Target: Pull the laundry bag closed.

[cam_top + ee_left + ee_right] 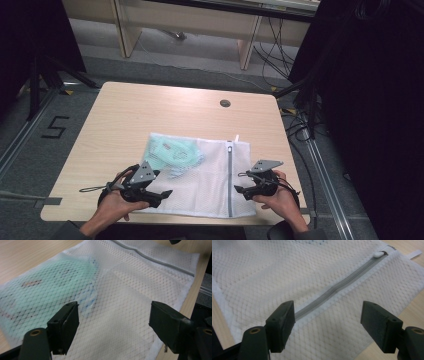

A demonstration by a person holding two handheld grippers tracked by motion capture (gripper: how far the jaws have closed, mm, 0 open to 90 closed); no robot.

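- So I've got the white mesh laundry bag (200, 175) lying flat on the counter (125, 115), and both my tongs are hovering over its near edge, one at each end.
- Left tongs (162, 194) are wide apart with nothing between them. In the left gripper view the mesh sits right under and ahead of them, and the pale green packet (47, 287) inside the bag is ahead and off to the left side of that view.
- Right tongs (239, 190) are also spread open and empty, just over the bag, not touching as far as I can tell.
- The bit that matters: the grey zipper (342, 285) runs lengthwise straight away from my right tongs. It starts pretty much between the jaws and heads out to the far edge of the bag.
- The white zipper pull (379, 254) is parked at that far end, next to the little white tab (414, 253) poking out past the bag.
- So my right tongs are clearly the nearer ones to the zipper line; the left ones are well off to the side, over the packet half.
- My guess is the right reaches forward along the zipper for the pull, while the left pins the mesh down.
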